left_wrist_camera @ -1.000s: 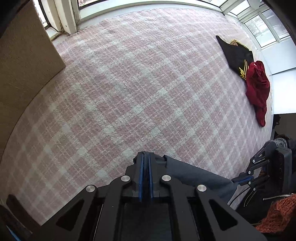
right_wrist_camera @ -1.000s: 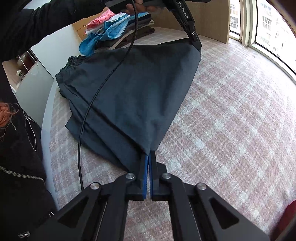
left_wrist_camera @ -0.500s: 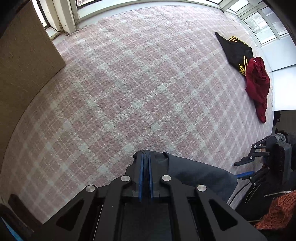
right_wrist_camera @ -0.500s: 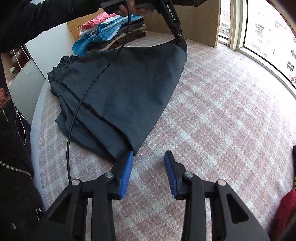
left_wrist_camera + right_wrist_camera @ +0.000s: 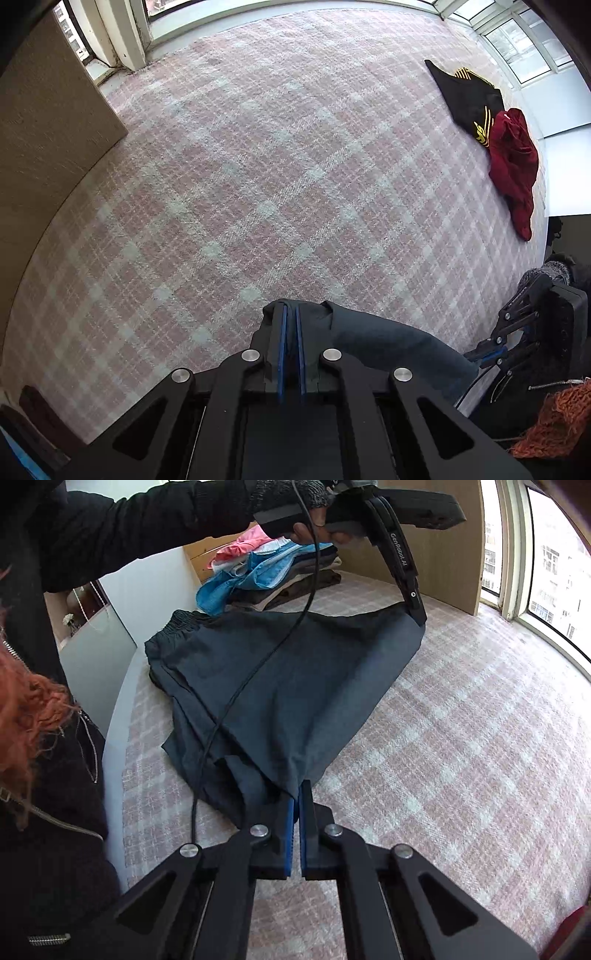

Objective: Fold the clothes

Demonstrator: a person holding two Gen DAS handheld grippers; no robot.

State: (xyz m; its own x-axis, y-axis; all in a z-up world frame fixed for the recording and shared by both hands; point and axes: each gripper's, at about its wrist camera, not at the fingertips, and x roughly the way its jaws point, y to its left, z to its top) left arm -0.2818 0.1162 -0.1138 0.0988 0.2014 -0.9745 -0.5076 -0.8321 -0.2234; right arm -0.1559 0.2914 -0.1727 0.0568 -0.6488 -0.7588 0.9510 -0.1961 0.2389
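A dark grey pair of shorts (image 5: 280, 686) lies partly on the pink plaid bed cover (image 5: 461, 738), its elastic waistband at the far left. My left gripper (image 5: 419, 618) is shut on one hem corner and holds it raised. In the left wrist view the left gripper (image 5: 290, 314) pinches the grey cloth (image 5: 388, 343). My right gripper (image 5: 298, 794) is shut on the near hem corner of the shorts, just above the cover.
A stack of folded clothes (image 5: 273, 572) sits at the far end by a wooden board (image 5: 450, 568). A black garment (image 5: 465, 96) and a red garment (image 5: 513, 166) lie near the right edge of the cover. Windows run along the far side.
My right gripper was shut on the hem, opened half a second ago, and has shut on the shorts' near corner again. The left gripper keeps holding its corner up.
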